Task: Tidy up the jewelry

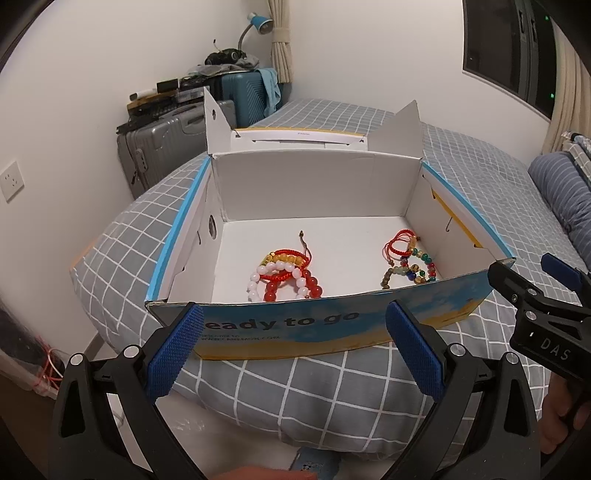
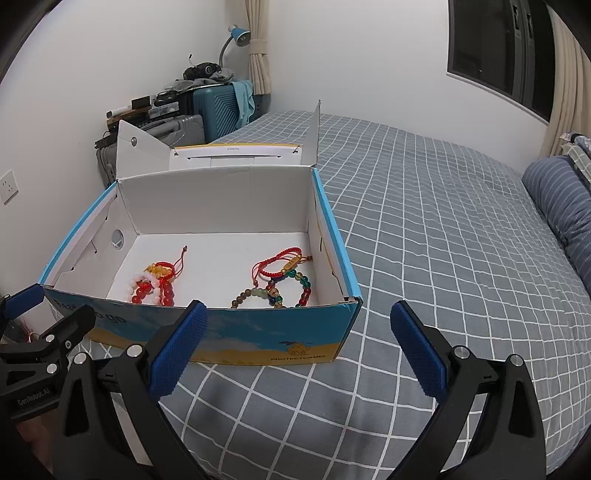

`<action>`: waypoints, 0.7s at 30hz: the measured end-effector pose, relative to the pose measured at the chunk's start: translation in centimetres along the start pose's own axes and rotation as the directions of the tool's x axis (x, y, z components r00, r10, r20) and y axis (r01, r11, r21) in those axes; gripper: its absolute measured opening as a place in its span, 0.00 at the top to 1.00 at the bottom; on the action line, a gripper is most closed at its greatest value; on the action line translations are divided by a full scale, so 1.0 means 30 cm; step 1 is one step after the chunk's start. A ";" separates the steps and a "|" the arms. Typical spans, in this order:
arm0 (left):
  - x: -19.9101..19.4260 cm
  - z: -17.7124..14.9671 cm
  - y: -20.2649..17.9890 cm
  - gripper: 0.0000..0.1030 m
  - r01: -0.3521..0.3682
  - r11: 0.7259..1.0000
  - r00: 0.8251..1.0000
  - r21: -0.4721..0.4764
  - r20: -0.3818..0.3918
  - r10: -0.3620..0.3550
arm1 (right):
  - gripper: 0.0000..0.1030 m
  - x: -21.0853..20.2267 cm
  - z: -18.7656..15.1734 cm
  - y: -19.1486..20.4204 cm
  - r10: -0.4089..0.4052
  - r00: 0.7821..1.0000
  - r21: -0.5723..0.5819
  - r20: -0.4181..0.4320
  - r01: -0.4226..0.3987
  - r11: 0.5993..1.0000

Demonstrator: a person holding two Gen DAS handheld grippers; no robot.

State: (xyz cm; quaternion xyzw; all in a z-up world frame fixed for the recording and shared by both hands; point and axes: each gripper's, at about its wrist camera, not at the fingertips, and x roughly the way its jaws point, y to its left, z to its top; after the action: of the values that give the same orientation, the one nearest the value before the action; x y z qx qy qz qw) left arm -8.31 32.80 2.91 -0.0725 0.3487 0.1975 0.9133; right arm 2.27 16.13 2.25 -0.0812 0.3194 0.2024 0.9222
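An open blue and yellow cardboard box (image 1: 332, 325) (image 2: 258, 336) stands on the bed, white inside. Two piles of bracelets lie in it. The left pile (image 1: 284, 277) (image 2: 153, 284) holds red, white and yellow beads with red cord. The right pile (image 1: 410, 262) (image 2: 284, 280) holds red cord and green, brown and mixed beads. My left gripper (image 1: 291, 347) hovers open just before the box's front wall, nothing between its blue pads. My right gripper (image 2: 299, 347) is open too, empty, near the box's front right corner. Each gripper shows at the edge of the other's view.
The box rests on a grey checked bedspread (image 2: 424, 258). A striped blue pillow (image 2: 565, 206) lies at the right. Suitcases (image 1: 162, 144) with clutter and a blue lamp (image 1: 258, 22) stand by the far wall. The bed's edge and floor are at the left.
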 end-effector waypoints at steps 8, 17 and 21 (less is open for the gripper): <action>0.001 0.000 0.001 0.06 -0.002 1.000 1.000 -0.010 -0.001 0.002 | 0.07 -0.003 -0.001 -0.001 0.000 1.000 0.000 0.001 0.000 1.000; 0.007 -0.002 0.001 0.05 0.012 1.000 1.000 -0.010 -0.007 -0.012 | 0.07 -0.008 -0.001 0.000 0.000 1.000 -0.004 0.005 0.000 1.000; 0.003 -0.002 -0.001 0.05 0.010 1.000 1.000 -0.006 0.006 -0.010 | 0.07 -0.011 -0.003 0.004 0.002 1.000 -0.009 0.004 -0.002 1.000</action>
State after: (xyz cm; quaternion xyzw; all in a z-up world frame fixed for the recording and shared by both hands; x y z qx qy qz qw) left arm -8.27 32.80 2.80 -0.0767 0.3451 0.1940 0.9151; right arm 1.93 16.09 2.37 -0.0847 0.3169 0.2047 0.9222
